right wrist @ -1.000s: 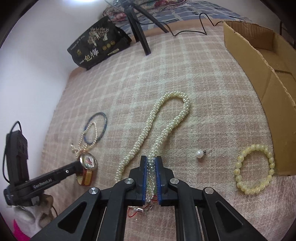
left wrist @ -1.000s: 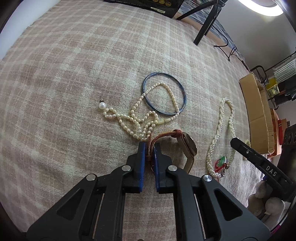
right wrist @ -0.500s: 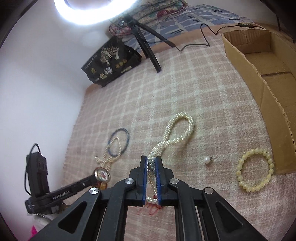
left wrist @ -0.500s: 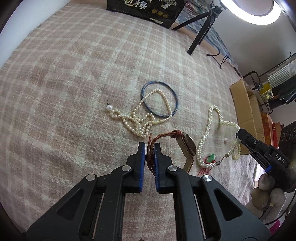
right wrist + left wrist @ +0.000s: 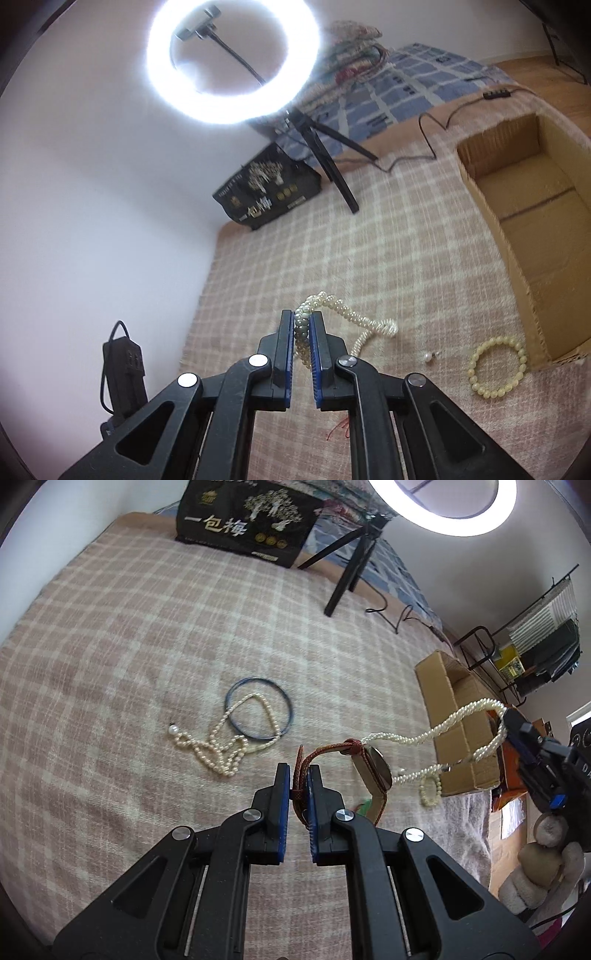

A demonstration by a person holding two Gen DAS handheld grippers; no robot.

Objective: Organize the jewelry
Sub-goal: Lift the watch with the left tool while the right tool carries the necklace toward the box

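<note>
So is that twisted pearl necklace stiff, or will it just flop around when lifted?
Probably floppy: the twisted pearl necklace sags in loops from the right gripper, shut on it. It likely swings and may snag, since it hangs close to the watch in the left gripper.

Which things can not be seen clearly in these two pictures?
- Watch, left wrist view: dial turned edge-on, unreadable; strap end hidden between the left gripper jaws.
- Twisted pearl necklace, right wrist view: its lower part hidden behind the right gripper.
- Green object, left wrist view: mostly behind the watch strap, unidentifiable.
- Small pearl piece, right wrist view: too small to identify.
- Box, right wrist view: cut off by the edge.
</note>
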